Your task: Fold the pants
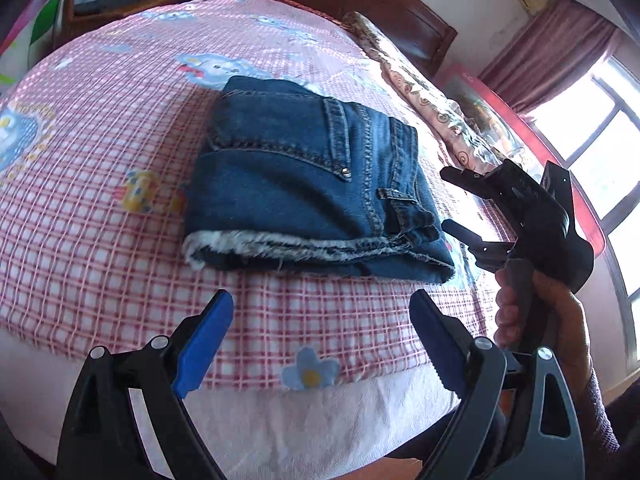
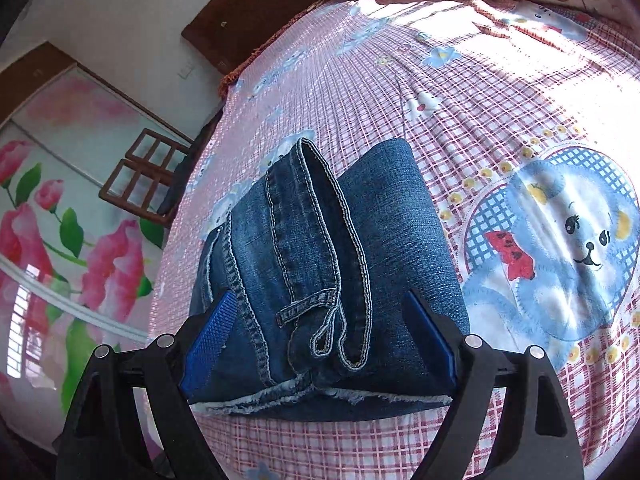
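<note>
The jeans [image 1: 308,184] lie folded into a thick square bundle on the pink checked bed sheet [image 1: 100,160], with the frayed hem toward the near edge of the bed. The left gripper [image 1: 320,336] hovers just before the bundle, its blue fingers wide apart and holding nothing. The right gripper [image 2: 320,332] is also spread wide, with one finger on each side of the bundle's end, not clamped on it.

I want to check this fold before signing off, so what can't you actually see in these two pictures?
- Underside and inner layers of the folded jeans: hidden in both views by the top layers.
- Whether the right gripper touches the denim: its fingers are wide open around the bundle, contact unclear in the right wrist view.
- Far bed edge by the pillow: washed out by window glare, left wrist view.
- Left gripper: open, base cut off by the frame.
</note>
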### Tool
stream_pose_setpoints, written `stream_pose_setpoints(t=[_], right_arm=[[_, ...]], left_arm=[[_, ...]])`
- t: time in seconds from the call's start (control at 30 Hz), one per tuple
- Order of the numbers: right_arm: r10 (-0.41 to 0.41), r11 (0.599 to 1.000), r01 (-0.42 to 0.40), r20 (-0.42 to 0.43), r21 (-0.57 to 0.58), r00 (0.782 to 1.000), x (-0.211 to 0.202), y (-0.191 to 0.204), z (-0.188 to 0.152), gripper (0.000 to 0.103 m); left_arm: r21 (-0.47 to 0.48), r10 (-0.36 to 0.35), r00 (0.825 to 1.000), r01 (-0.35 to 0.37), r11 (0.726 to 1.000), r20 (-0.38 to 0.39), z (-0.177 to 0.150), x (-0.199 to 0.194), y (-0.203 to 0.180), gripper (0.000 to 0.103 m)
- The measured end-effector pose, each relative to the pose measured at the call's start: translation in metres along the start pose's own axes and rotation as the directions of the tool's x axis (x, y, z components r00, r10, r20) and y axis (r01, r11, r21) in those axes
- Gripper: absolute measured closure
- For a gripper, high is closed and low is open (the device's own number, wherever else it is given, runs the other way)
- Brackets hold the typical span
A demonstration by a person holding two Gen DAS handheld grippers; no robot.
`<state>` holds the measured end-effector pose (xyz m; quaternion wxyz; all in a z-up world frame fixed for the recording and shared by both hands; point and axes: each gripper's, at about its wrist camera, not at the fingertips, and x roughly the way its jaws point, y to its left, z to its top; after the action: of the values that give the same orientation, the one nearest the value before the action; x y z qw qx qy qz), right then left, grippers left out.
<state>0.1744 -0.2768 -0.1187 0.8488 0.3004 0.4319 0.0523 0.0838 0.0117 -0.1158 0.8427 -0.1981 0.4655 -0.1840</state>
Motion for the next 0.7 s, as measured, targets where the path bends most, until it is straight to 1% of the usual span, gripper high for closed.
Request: stream_pose_setpoints(t=[0.03, 0.1, 0.13, 0.17, 0.23, 0.27, 0.3, 0.33, 0.4, 0.47, 0.57, 0.63, 0.7], right_arm=[[-0.013, 1.0, 0.013, -0.01, -0.017, 1.0, 0.006, 0.002, -0.002, 0.019], [-0.065, 0.996, 0.063, -0.016, -0.069, 0.998, 0.016, 0.01, -0.009, 0.019], [-0.074, 0.993, 0.072, -0.022, -0.092, 0.997, 0.019, 0.013, -0.013, 0.022], [-0.076, 0.992, 0.072, -0.036, -0.108, 0.996, 0.023, 0.016, -0.017, 0.029], [-0.095, 0.988, 0.088, -0.047, -0.127, 0.994, 0.029, 0.021, -0.023, 0.035], [-0.082, 0.99, 0.076, -0.048, -0.115, 0.995, 0.028, 0.02, -0.023, 0.055], [-0.055, 0.996, 0.05, -0.06, -0.075, 0.997, 0.029, 0.016, -0.022, 0.073], [-0.025, 0.999, 0.024, -0.064, -0.026, 0.998, 0.028, 0.01, -0.02, 0.082], [0.03, 0.998, -0.026, -0.078, 0.056, 0.997, 0.027, -0.001, -0.016, 0.086], [0.059, 0.995, -0.052, -0.082, 0.081, 0.995, 0.023, -0.003, -0.012, 0.088], [0.112, 0.993, -0.111, -0.025, 0.05, 0.993, -0.004, 0.012, -0.003, 0.089], [0.142, 0.99, -0.142, 0.021, 0.01, 0.99, -0.026, 0.025, 0.001, 0.09], [0.157, 0.988, -0.157, 0.054, 0.003, 0.986, -0.043, 0.025, 0.001, 0.09]], left_arm=[[-0.037, 0.012, 1.0, -0.012, 0.999, -0.013, -0.006, -0.003, 0.014, 0.013], [-0.09, 0.034, 0.999, -0.037, 0.995, -0.032, -0.018, -0.005, 0.035, 0.013], [-0.107, 0.042, 0.999, -0.046, 0.993, -0.035, -0.022, 0.003, 0.038, 0.013], [-0.119, 0.052, 0.998, -0.056, 0.991, -0.036, -0.026, 0.007, 0.042, 0.013], [-0.139, 0.053, 0.998, -0.058, 0.989, -0.039, -0.033, 0.006, 0.052, 0.013], [-0.145, 0.046, 0.998, -0.05, 0.988, -0.032, -0.033, 0.005, 0.054, 0.013], [-0.146, 0.05, 0.998, -0.054, 0.988, -0.027, -0.033, 0.004, 0.054, 0.013], [-0.142, 0.051, 0.998, -0.054, 0.988, -0.022, -0.033, 0.002, 0.054, 0.013], [-0.133, 0.043, 0.999, -0.045, 0.99, -0.012, -0.028, -0.004, 0.054, 0.013], [-0.114, 0.049, 0.999, -0.047, 0.992, 0.013, -0.016, -0.008, 0.048, 0.013], [-0.082, 0.068, 0.995, -0.062, 0.995, 0.075, 0.005, -0.022, 0.05, 0.013], [-0.057, 0.096, 0.986, -0.089, 0.994, 0.136, 0.019, -0.035, 0.05, 0.013], [-0.035, 0.11, 0.976, -0.106, 0.994, 0.19, 0.034, -0.044, 0.05, 0.012]])
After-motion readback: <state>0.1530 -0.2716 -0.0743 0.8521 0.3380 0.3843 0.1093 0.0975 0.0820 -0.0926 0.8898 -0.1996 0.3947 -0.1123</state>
